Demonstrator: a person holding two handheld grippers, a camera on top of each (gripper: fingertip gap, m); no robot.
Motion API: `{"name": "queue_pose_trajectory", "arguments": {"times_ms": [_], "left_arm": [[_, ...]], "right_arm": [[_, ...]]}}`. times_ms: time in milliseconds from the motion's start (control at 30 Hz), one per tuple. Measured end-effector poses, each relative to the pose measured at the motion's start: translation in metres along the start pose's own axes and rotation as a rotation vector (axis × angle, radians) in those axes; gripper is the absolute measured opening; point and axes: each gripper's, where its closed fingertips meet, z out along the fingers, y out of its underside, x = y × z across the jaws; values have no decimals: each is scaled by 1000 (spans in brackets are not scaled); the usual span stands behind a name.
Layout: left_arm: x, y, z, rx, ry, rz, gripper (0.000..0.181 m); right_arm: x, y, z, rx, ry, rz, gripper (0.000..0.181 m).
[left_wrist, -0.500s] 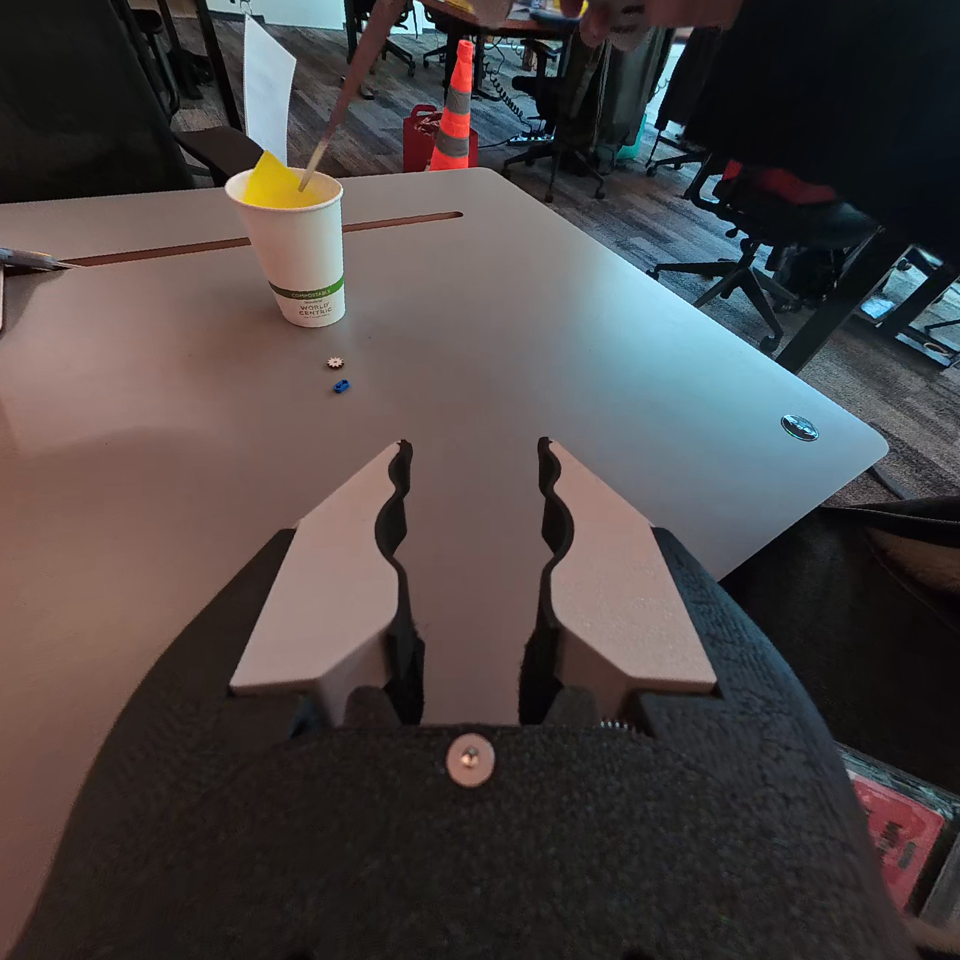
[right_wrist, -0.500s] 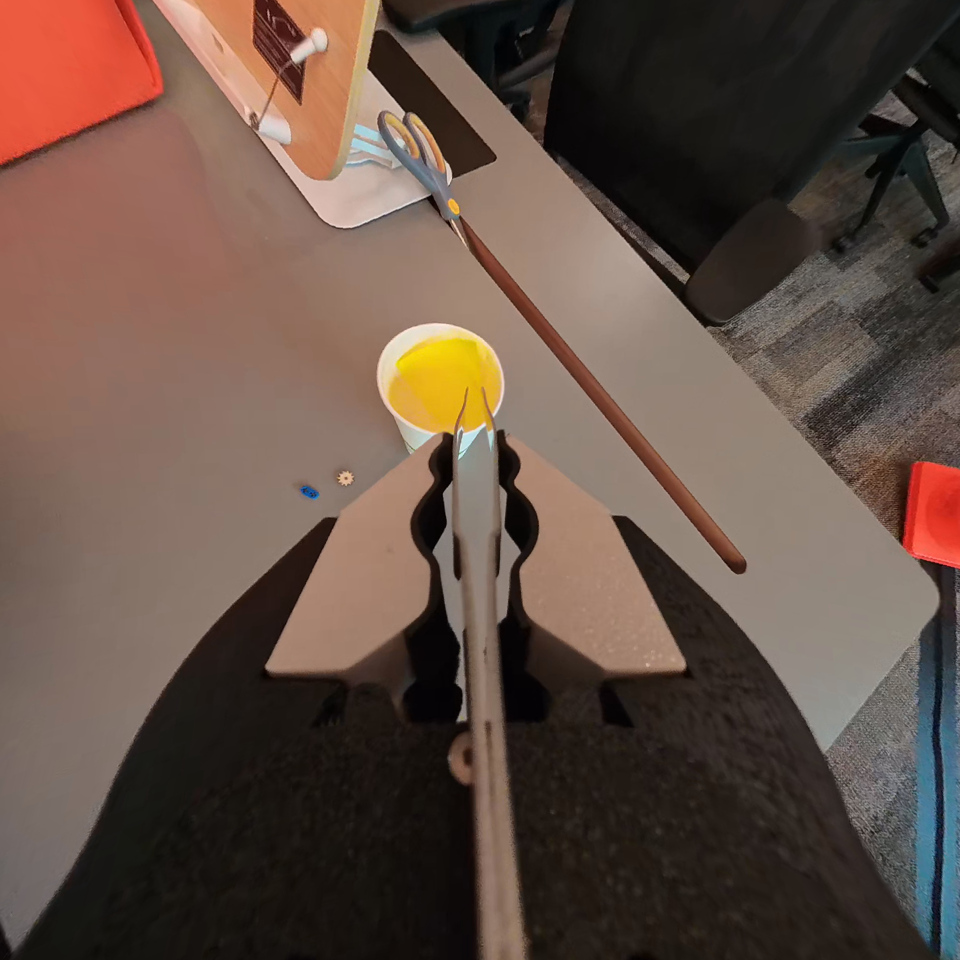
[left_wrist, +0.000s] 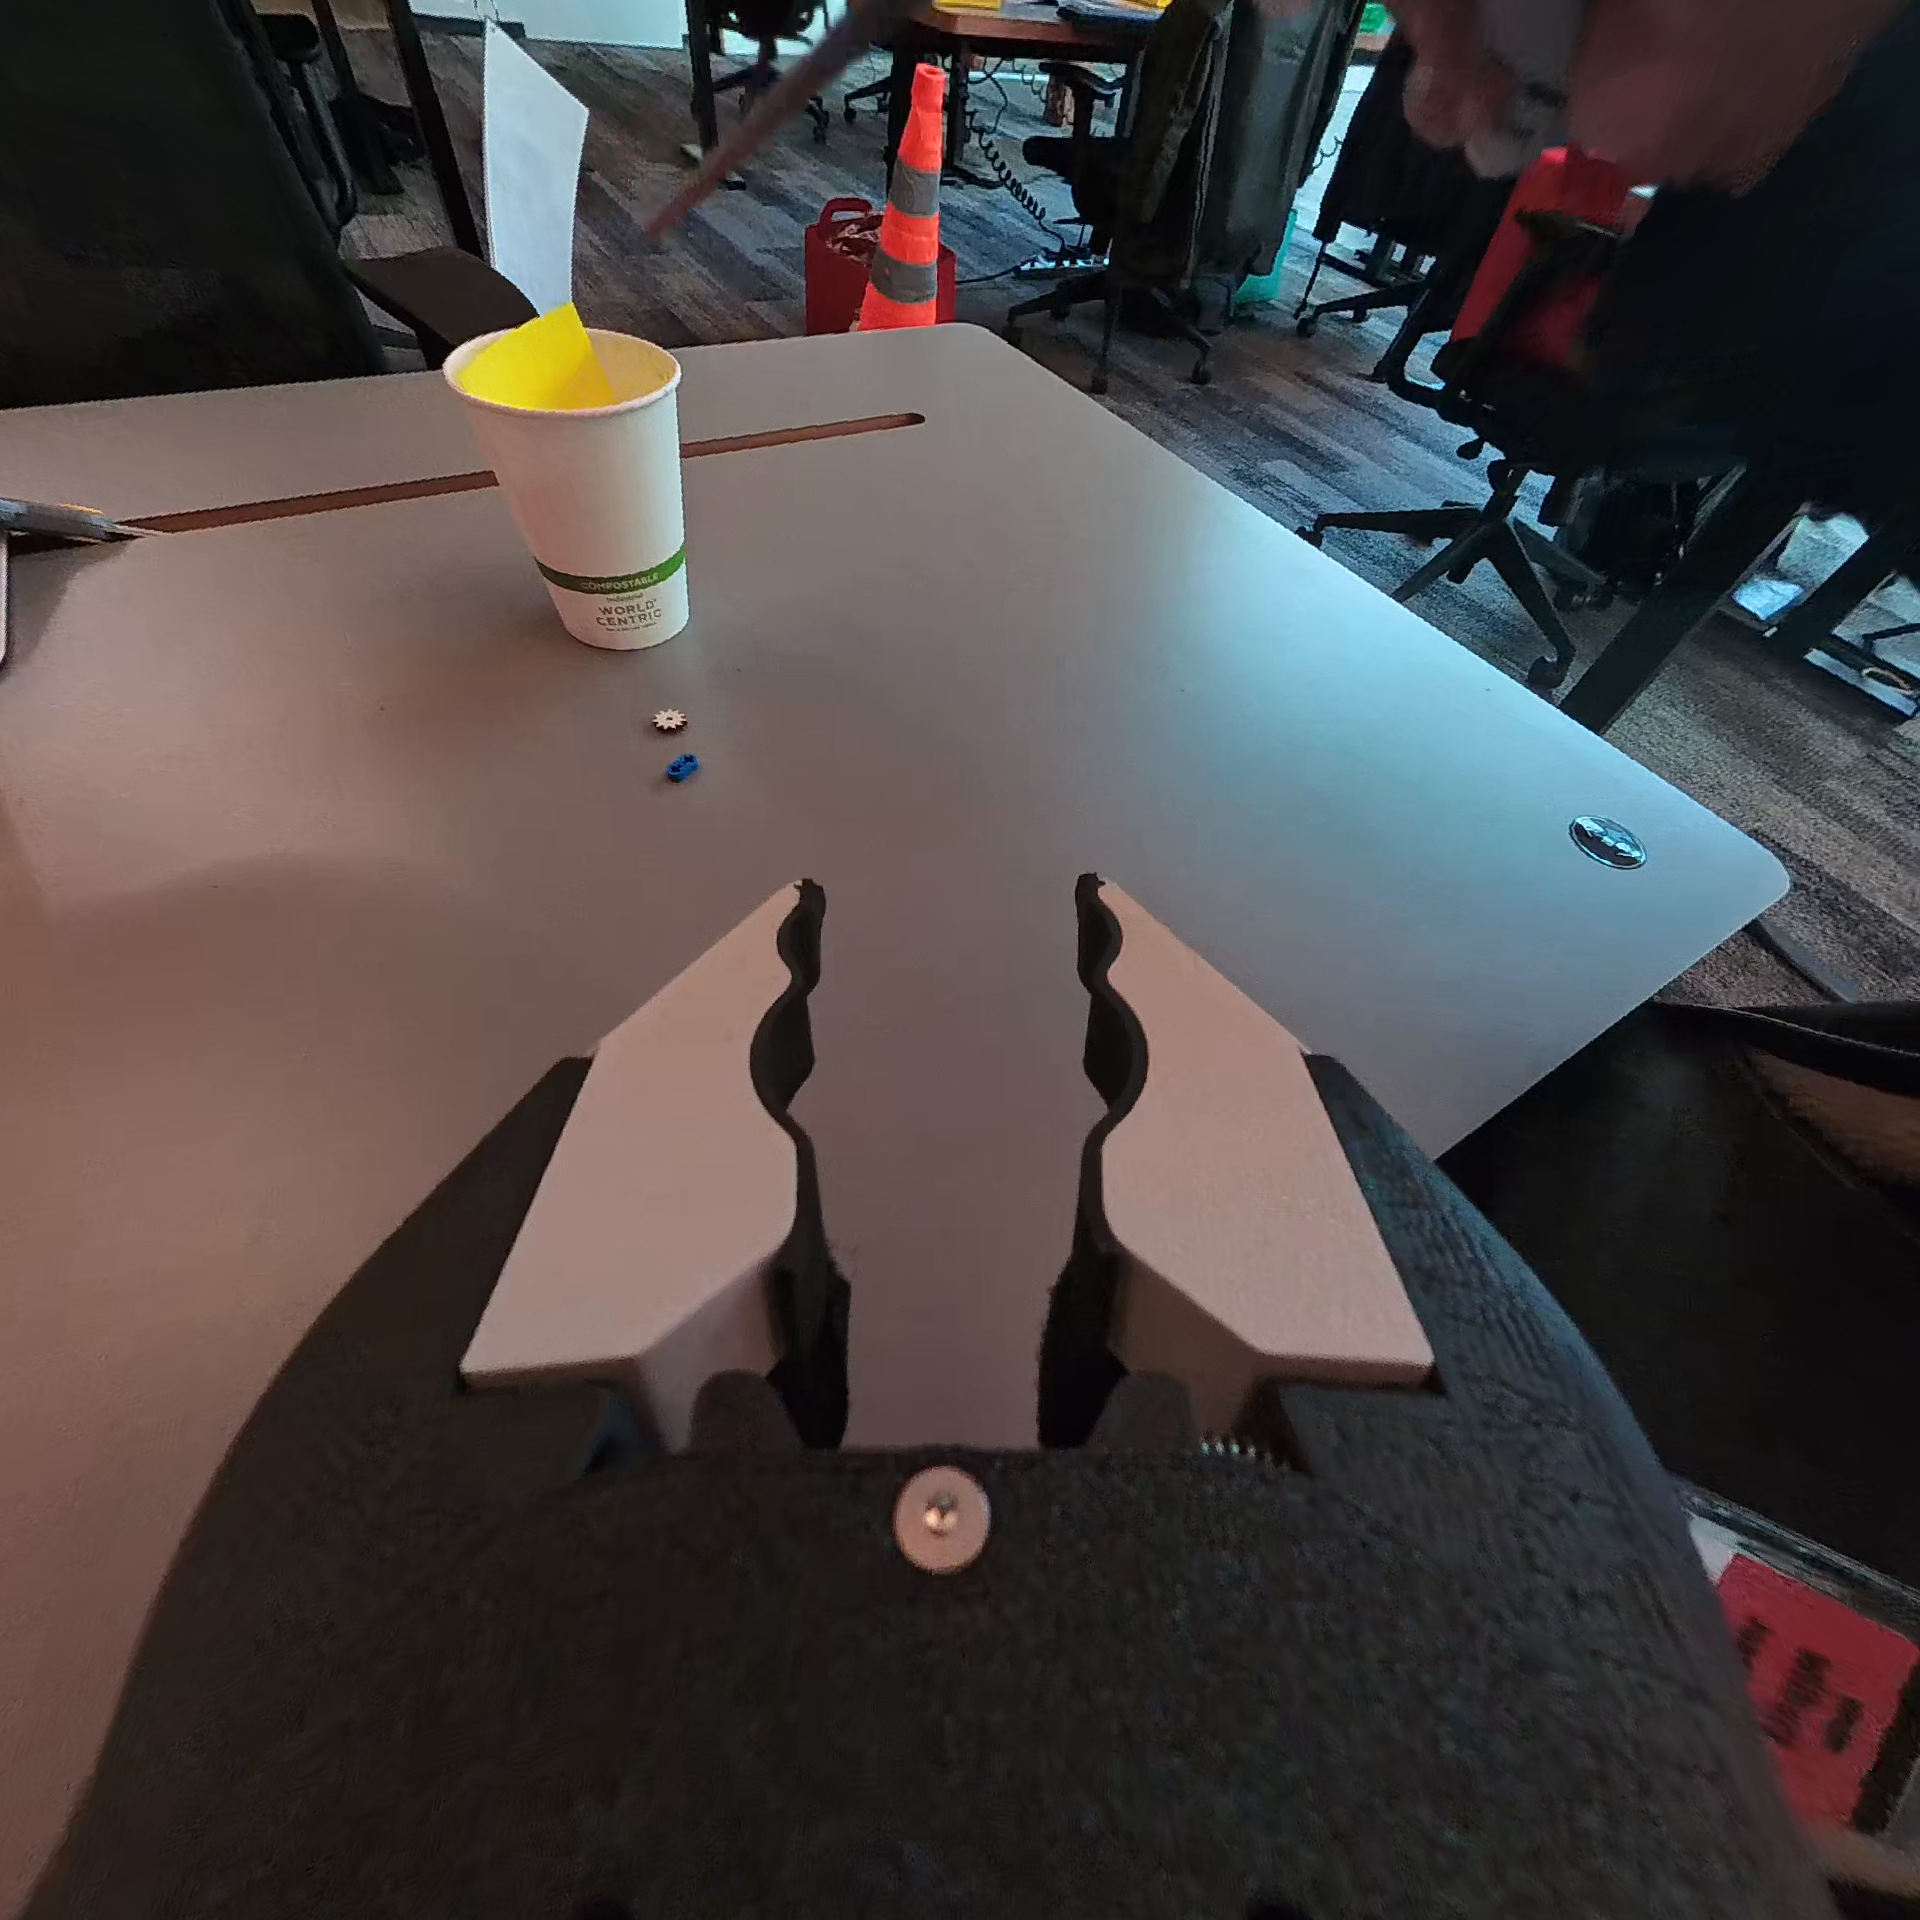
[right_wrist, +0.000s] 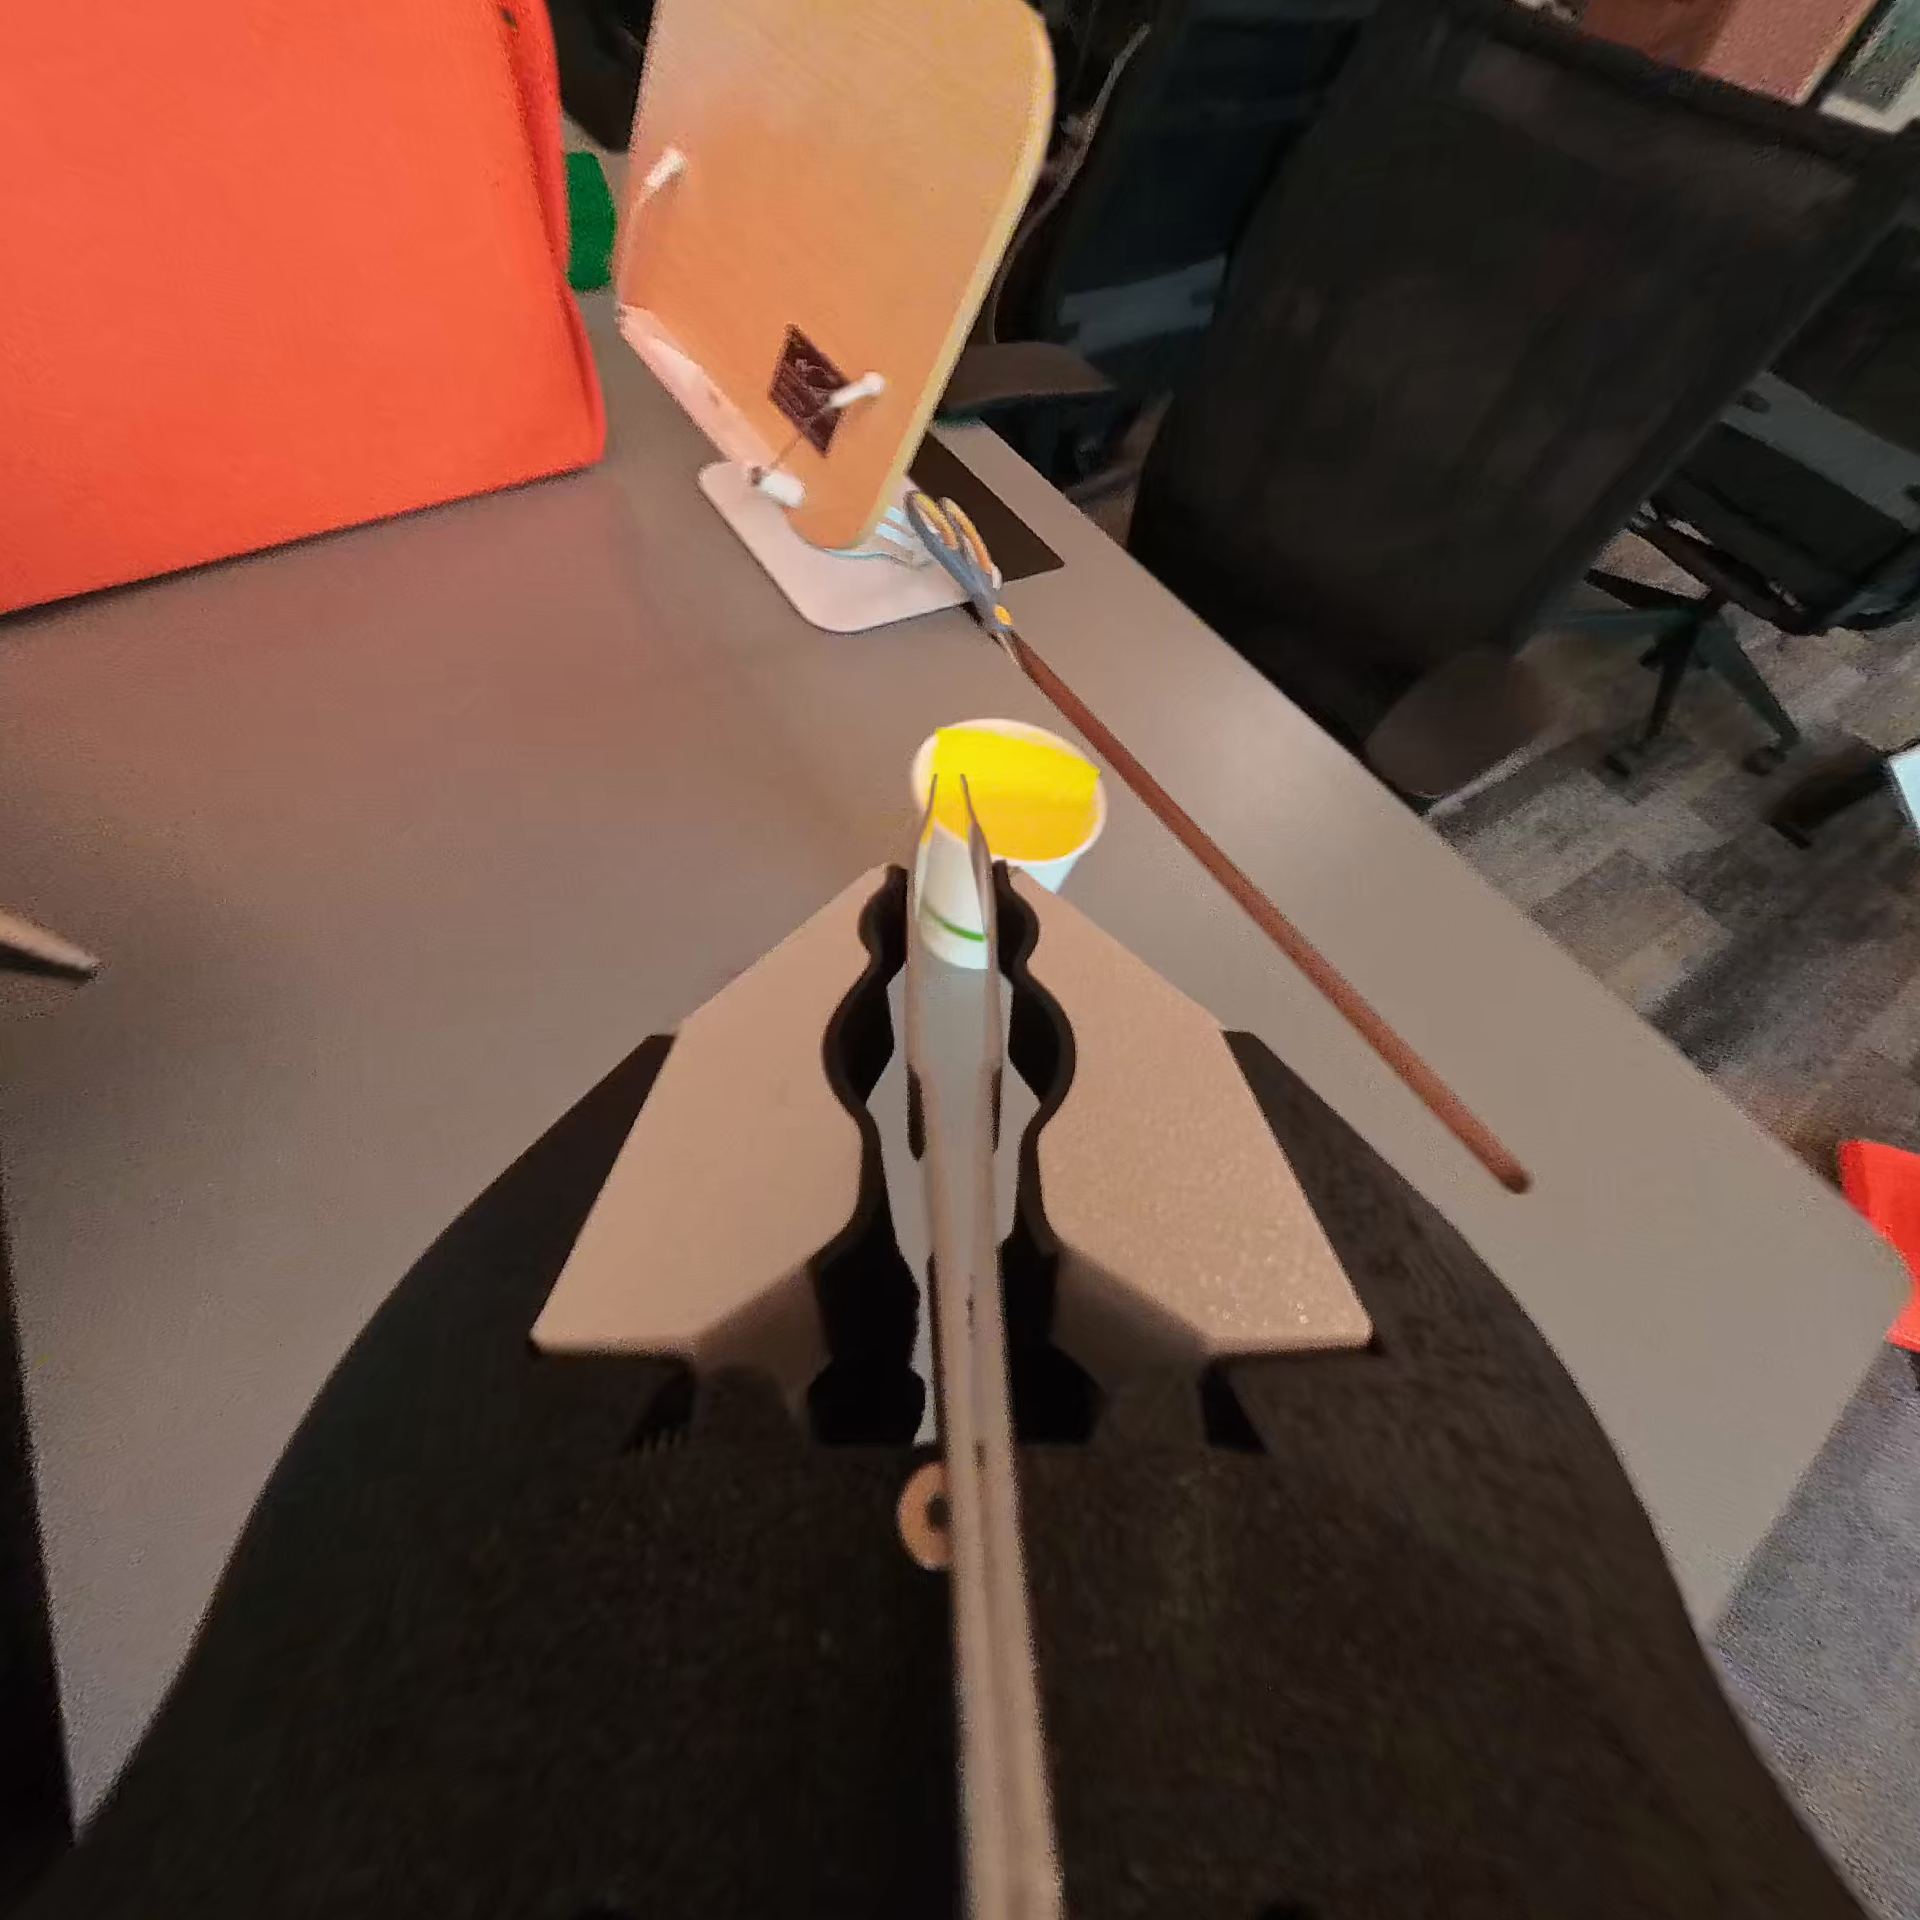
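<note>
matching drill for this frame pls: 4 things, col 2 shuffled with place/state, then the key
1. right gripper
2. left gripper
3. yellow paper
4. blue piece

A. lies on the table, beside a small gear
B. shut on tweezers
C. open, holds nothing
D. sticks out of the white paper cup

Pairs: 1-B, 2-C, 3-D, 4-A

One cup (left_wrist: 582, 488), two tiny parts (left_wrist: 670, 719).
</note>
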Motion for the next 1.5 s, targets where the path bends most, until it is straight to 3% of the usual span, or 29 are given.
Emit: {"name": "queue_pose_trajectory", "arguments": {"times_ms": [233,333,567,1300,1500], "left_arm": [[0,2,2,-9,-5,2,50],[0,4,3,-15,-10,9,50],[-2,5,3,-21,-17,12,50],[-4,5,2,-18,-1,-22,50],[-4,4,2,-18,2,-28,50]], "right_arm": [[-44,89,10,92,-68,131,15],[-51,118,24,63,-33,85,15],[-60,144,46,4,-42,99,17],[-59,138,71,36,-39,120,13],[-48,85,42,201,-11,32,13]]}}
